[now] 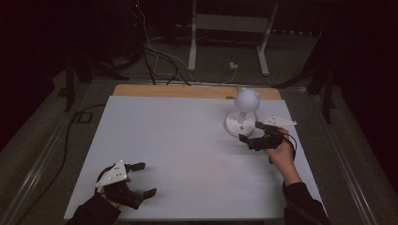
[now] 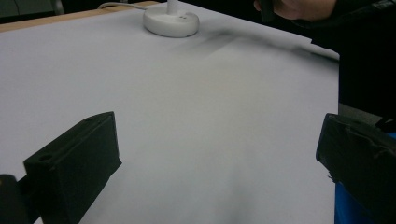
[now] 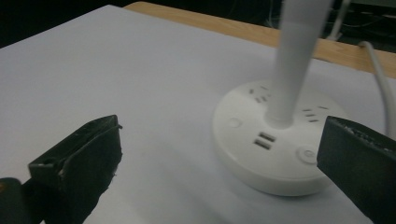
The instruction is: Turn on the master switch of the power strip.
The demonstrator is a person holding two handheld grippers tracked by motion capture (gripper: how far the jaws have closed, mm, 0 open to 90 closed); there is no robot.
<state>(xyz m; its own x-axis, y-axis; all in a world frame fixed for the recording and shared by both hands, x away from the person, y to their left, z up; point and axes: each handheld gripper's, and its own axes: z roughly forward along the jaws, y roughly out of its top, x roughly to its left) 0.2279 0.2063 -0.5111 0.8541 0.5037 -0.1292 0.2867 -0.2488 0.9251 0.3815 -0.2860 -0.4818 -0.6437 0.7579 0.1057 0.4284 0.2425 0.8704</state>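
A white desk lamp stands at the back right of the white mat, with a round base and a ball-shaped head. My right gripper is open just in front of the base, a little off its near side. In the right gripper view the base shows sockets, two USB ports and buttons, and the stem rises from its middle; the open gripper holds nothing. My left gripper rests open near the front left of the mat. In its own view it is empty, with the lamp base far off.
The white mat covers a wooden tabletop whose far edge shows. The lamp's white cable runs off the back of the table. A metal stand and loose cables lie on the dark floor beyond.
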